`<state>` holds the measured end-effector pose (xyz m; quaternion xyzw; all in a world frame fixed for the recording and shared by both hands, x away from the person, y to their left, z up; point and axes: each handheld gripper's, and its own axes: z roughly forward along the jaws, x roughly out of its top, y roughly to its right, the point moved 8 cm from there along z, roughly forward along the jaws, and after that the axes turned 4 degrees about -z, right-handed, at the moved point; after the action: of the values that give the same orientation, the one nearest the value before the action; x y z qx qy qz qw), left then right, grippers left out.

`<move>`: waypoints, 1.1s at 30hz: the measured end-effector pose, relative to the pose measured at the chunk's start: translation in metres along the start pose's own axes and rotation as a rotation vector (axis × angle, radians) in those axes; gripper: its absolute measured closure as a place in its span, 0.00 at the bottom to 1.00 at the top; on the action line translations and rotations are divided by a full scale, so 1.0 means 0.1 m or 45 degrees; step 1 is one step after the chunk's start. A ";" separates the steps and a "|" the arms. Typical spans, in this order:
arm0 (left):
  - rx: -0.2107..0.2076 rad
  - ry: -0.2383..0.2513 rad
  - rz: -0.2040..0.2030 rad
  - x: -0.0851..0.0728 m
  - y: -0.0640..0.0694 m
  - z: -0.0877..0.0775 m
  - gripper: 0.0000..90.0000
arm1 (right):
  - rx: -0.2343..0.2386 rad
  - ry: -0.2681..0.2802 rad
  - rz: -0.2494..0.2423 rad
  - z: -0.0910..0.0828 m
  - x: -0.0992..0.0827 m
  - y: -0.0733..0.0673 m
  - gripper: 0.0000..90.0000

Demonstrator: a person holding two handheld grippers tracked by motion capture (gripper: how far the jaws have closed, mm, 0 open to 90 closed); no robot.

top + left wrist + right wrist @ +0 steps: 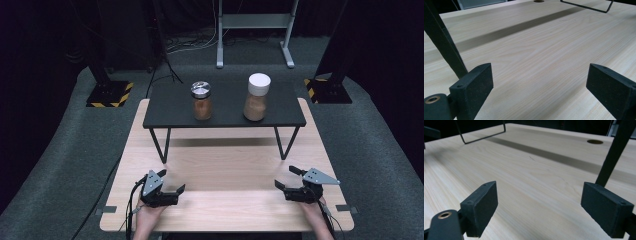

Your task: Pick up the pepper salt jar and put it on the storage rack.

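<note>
Here, in the high view, both grippers rest low on the wooden surface, nearer the person than the black shelf that stands across its far half. The left gripper lies off the shelf's left leg, the right gripper off its right leg, and each has its fingers spread with nothing between them. On top of the shelf stand two jars of brown powder: the metal-capped jar towards its left and the taller white-capped jar towards its right, both upright, well apart from each other and from either gripper.

In the left gripper view, its fingers stand wide over bare wood, with a shelf leg rising just beside the left one and the shelf's shadow band beyond.

In the right gripper view, its fingers likewise gape over bare wood, a shelf leg rising past the right one.

I judge this a starting pose: no reach is under way. The next move calls for lifting a gripper up above the shelf top, bringing its spread fingers level around the jar on its own side, and only then closing.
</note>
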<state>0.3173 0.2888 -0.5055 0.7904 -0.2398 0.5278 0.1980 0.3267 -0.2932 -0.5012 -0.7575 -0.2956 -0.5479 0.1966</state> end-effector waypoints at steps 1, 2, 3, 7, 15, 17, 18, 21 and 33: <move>0.000 0.000 0.001 0.00 0.00 0.00 0.08 | -0.001 -0.005 0.007 0.00 0.00 0.00 0.13; 0.000 -0.001 0.000 0.00 0.00 0.00 0.08 | -0.010 0.006 0.004 -0.01 -0.01 -0.01 0.13; 0.001 0.000 0.001 0.00 0.00 0.00 0.08 | -0.011 0.011 0.004 -0.01 -0.01 -0.01 0.13; 0.004 0.000 0.005 0.00 0.01 0.00 0.07 | -0.010 0.011 0.005 -0.01 -0.02 -0.01 0.11; 0.005 -0.001 0.007 0.00 0.01 0.00 0.07 | -0.003 0.003 0.011 -0.01 -0.01 0.00 0.11; 0.004 -0.001 0.010 0.00 0.01 0.00 0.07 | -0.002 -0.001 0.012 -0.01 -0.01 0.00 0.11; 0.005 -0.001 0.011 0.00 0.01 0.00 0.07 | -0.001 -0.005 0.012 0.00 0.00 0.00 0.11; 0.006 -0.001 0.010 0.00 0.01 0.00 0.07 | -0.003 -0.018 0.006 0.01 0.01 0.00 0.11; 0.004 -0.001 0.016 0.00 0.02 0.00 0.07 | -0.006 -0.030 0.004 0.01 0.02 0.00 0.11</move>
<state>0.3164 0.2875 -0.5055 0.7894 -0.2440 0.5291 0.1933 0.3280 -0.2918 -0.5002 -0.7646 -0.2956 -0.5394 0.1923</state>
